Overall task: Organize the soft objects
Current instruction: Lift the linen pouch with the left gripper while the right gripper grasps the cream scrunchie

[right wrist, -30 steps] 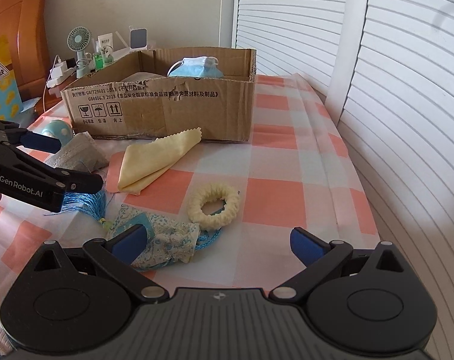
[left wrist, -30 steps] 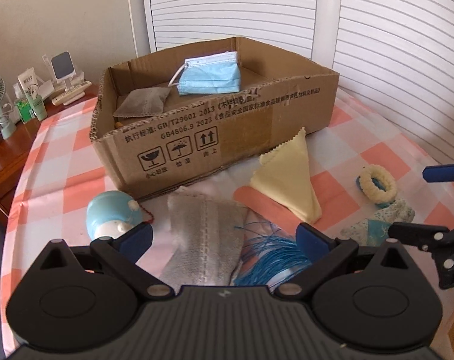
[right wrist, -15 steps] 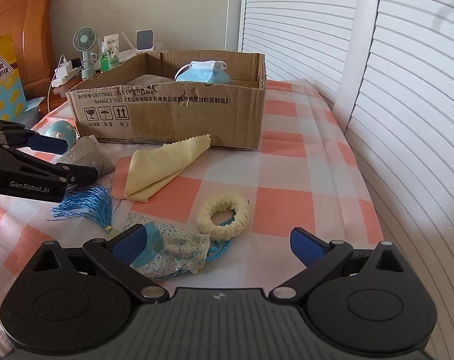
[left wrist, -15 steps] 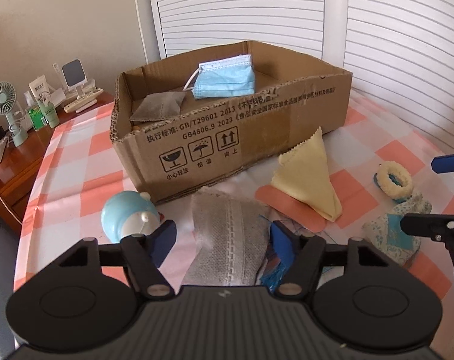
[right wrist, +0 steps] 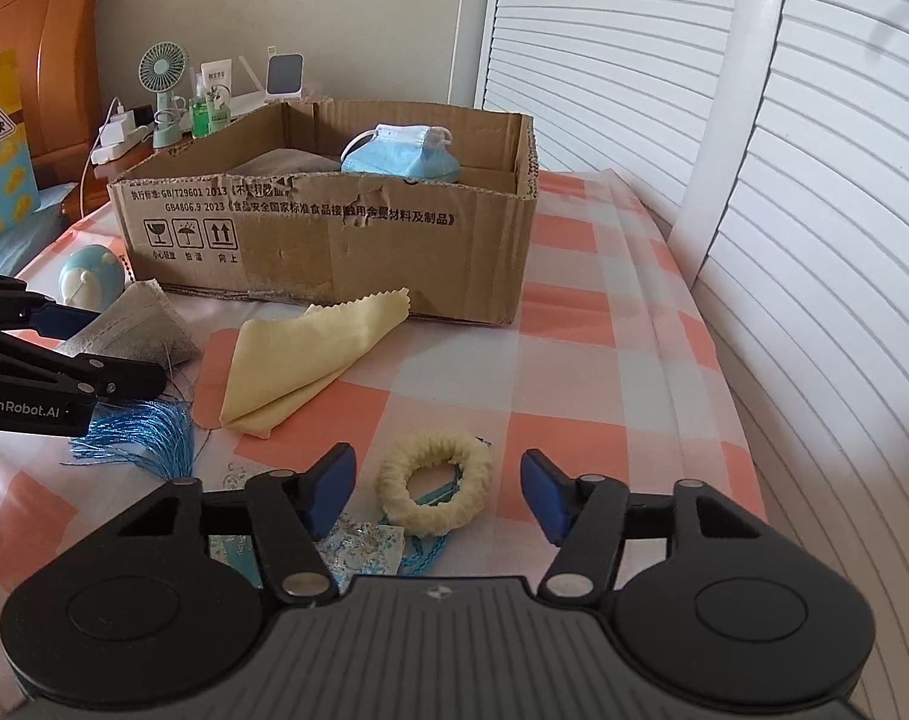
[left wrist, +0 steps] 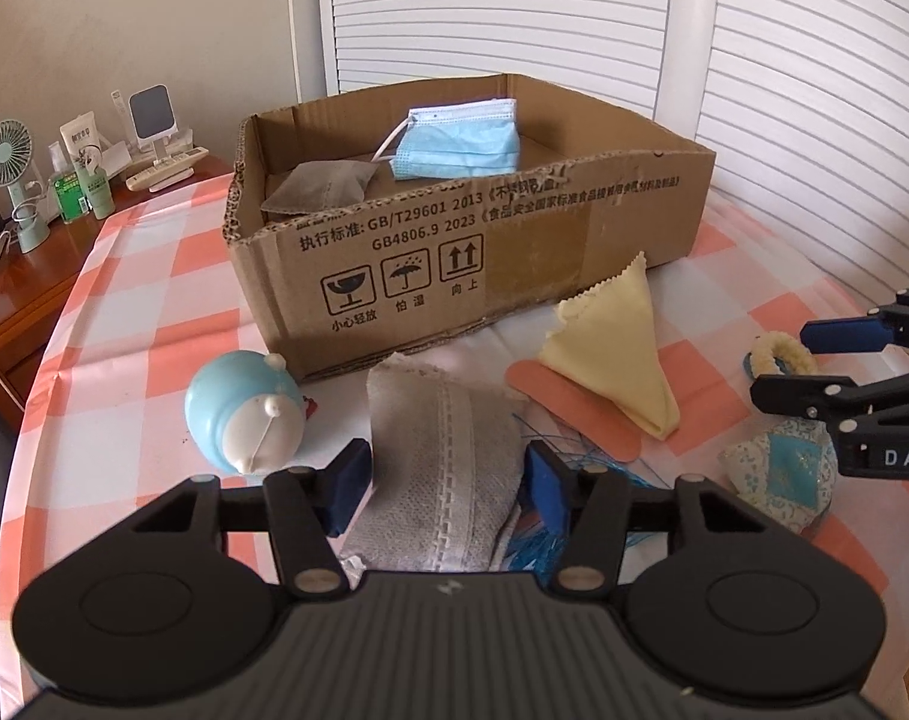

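Note:
My left gripper (left wrist: 448, 489) has its jaws half closed around a grey knitted cloth (left wrist: 448, 450) that lies on the checked table; the pads sit at its two sides. My right gripper (right wrist: 433, 489) is open over a cream scrunchie (right wrist: 436, 483), jaws either side of it. A cardboard box (left wrist: 514, 240) holds a blue face mask (left wrist: 460, 147) and a grey cloth (left wrist: 319, 189). A yellow cloth (left wrist: 616, 348), a blue tassel (right wrist: 142, 429) and a blue patterned pouch (left wrist: 781, 474) lie in front of the box.
A blue round toy (left wrist: 244, 411) lies left of the grey cloth. A wooden side table (left wrist: 10, 294) with a fan (left wrist: 7, 165) and bottles stands at the left. White shutters (right wrist: 784, 180) run along the right, past the table edge.
My left gripper's jaws have narrowed around the grey knitted cloth. My right gripper has moved forward over the scrunchie and its jaws have narrowed.

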`<state>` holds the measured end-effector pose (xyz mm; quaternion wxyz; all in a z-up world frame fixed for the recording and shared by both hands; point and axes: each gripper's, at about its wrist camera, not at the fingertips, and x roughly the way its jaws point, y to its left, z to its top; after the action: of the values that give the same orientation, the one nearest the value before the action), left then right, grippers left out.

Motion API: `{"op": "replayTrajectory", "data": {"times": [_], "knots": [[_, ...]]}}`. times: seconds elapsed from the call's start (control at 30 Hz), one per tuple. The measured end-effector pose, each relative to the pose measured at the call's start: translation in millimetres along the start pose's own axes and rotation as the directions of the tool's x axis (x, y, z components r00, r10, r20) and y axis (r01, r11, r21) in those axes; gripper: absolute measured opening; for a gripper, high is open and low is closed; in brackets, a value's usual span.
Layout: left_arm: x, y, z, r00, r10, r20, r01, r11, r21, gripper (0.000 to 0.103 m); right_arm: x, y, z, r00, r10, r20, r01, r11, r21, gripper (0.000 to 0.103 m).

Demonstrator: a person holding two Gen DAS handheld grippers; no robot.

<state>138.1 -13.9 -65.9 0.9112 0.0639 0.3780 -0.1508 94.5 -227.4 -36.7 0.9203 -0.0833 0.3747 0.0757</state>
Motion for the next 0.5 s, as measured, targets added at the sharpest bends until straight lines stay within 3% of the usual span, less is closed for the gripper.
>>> {"op": "replayTrajectory", "data": {"times": [0.07, 0.17, 0.3, 0.5], "knots": [[0, 0, 0, 1.000, -0.003, 0.002, 0.003, 1.000, 0.005, 0.056, 4, 2, 0, 1.000, -0.002, -0.008, 0.002, 1.000, -0.001, 0.047], [0, 0, 1, 1.000, -0.011, 0.001, 0.011, 1.000, 0.010, 0.053, 5, 2, -1, 1.000, -0.013, -0.013, 0.013, 1.000, -0.002, 0.043], [-2, 2, 3, 0.999, -0.034, -0.001, 0.034, 0.999, 0.015, 0.038, 1, 0, 0, 1.000, -0.017, -0.001, 0.017, 1.000, 0.005, 0.041], [-17, 13, 11, 0.999, -0.050, 0.004, 0.050, 0.999, -0.006, 0.033, -6, -2, 3, 1.000, -0.016, 0.015, 0.016, 1.000, 0.007, 0.041]]}}
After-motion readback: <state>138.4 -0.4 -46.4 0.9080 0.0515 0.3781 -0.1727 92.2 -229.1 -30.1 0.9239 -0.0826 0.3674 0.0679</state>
